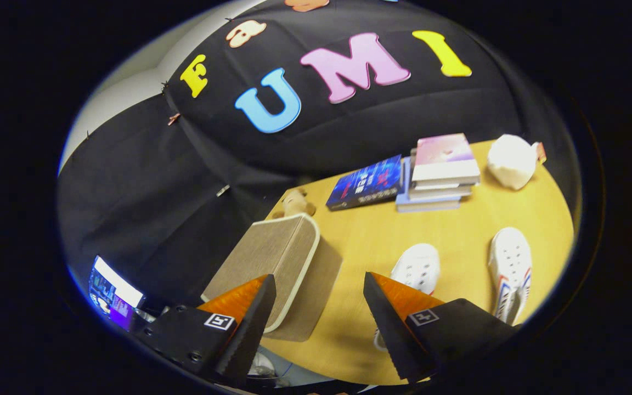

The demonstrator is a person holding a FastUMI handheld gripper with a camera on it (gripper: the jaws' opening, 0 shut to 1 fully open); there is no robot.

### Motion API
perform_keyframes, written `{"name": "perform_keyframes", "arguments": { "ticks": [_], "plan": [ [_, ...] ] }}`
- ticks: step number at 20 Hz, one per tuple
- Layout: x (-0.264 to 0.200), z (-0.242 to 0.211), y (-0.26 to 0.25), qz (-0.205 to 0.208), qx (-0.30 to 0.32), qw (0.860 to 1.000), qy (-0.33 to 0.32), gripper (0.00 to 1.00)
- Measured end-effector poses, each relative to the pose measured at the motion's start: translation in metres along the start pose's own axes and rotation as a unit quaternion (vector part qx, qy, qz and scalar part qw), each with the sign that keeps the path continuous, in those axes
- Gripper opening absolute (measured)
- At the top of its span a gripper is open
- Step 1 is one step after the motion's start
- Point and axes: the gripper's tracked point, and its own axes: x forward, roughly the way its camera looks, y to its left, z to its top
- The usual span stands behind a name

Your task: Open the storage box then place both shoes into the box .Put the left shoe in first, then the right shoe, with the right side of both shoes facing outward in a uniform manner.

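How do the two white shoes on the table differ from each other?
The nearer shoe lies just ahead of the gripper, partly behind one finger; the farther shoe sits off to the side, in full sight. The farther shoe shows red and blue stripes on its side; the nearer shoe shows plain white. Both are white, on the wooden table, outside the closed storage box. The gripper's fingers are open, holding nothing.

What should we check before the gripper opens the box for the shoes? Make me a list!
1. Gripper fingers apart and holding nothing: ok.
2. Storage box on the table, lid closed, just ahead of the fingers: ok.
3. Nothing lying on the lid: ok.
4. Both shoes on the table, the nearer shoe and the farther shoe: ok.
5. Which shoe is the left one: cannot tell.
6. Books away from the box: ok.
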Motion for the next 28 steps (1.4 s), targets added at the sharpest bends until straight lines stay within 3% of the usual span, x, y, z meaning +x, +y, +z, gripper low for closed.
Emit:
{"name": "perform_keyframes", "arguments": {
  "ticks": [9, 12, 18, 26, 28],
  "plan": [
    [0.05, -0.063, 0.048, 0.143, 0.122, 0.977, 0.103, 0.98],
    [0.069, -0.077, 0.047, 0.15, 0.151, 0.97, 0.117, 0.97],
    [0.08, -0.08, 0.075, 0.198, 0.229, 0.943, 0.138, 0.96],
    [0.048, -0.047, 0.08, 0.224, 0.285, 0.923, 0.127, 0.96],
    [0.04, -0.035, 0.081, 0.227, 0.289, 0.923, 0.115, 0.91]
  ]
}}
